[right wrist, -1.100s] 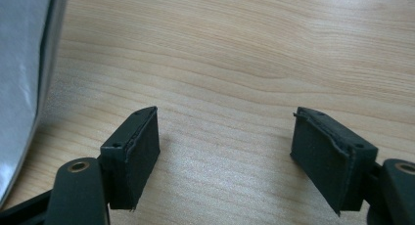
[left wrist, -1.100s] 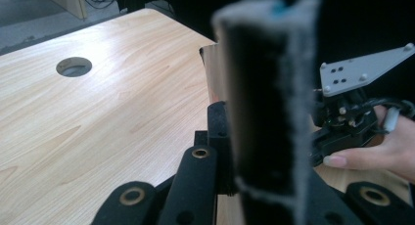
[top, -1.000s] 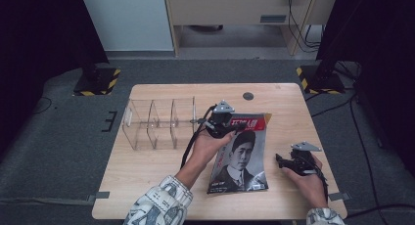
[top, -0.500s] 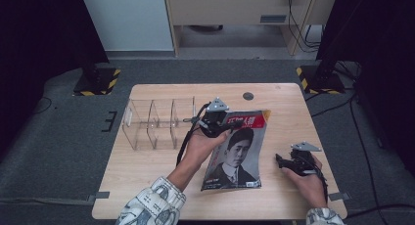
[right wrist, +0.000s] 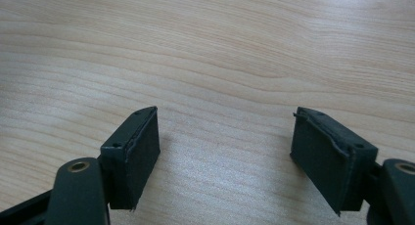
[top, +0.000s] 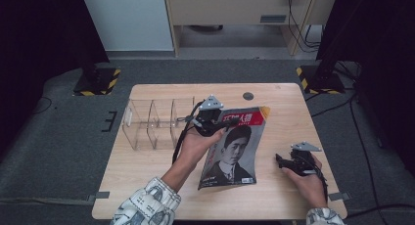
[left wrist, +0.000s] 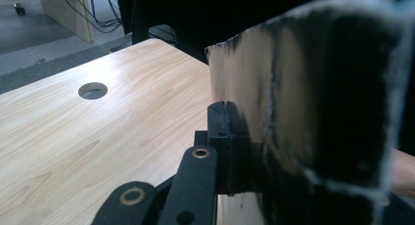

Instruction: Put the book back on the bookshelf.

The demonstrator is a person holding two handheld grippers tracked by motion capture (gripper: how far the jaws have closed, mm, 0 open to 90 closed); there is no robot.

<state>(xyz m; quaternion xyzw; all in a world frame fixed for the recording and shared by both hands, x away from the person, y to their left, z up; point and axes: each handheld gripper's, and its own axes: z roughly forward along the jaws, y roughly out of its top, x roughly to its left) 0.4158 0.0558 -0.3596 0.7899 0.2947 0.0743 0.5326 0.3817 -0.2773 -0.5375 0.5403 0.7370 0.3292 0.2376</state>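
Observation:
A magazine with a red title band and a portrait on its cover is tilted up off the wooden table, its lower edge near the tabletop. My left gripper is shut on the magazine's upper left edge. In the left gripper view the magazine stands close and blurred, pinched in my left gripper. At the right, my right gripper rests low over the table, open. In the right gripper view my right gripper has only bare wood between its pads.
A clear acrylic divider rack with several slots stands on the table just left of the magazine. A round cable hole lies near the far edge. Black stands with hazard-striped feet flank the table on the floor.
My left gripper has lifted the magazine's top edge higher and shifted it left toward the rack, so the magazine stands steeper. The right gripper has stayed put.

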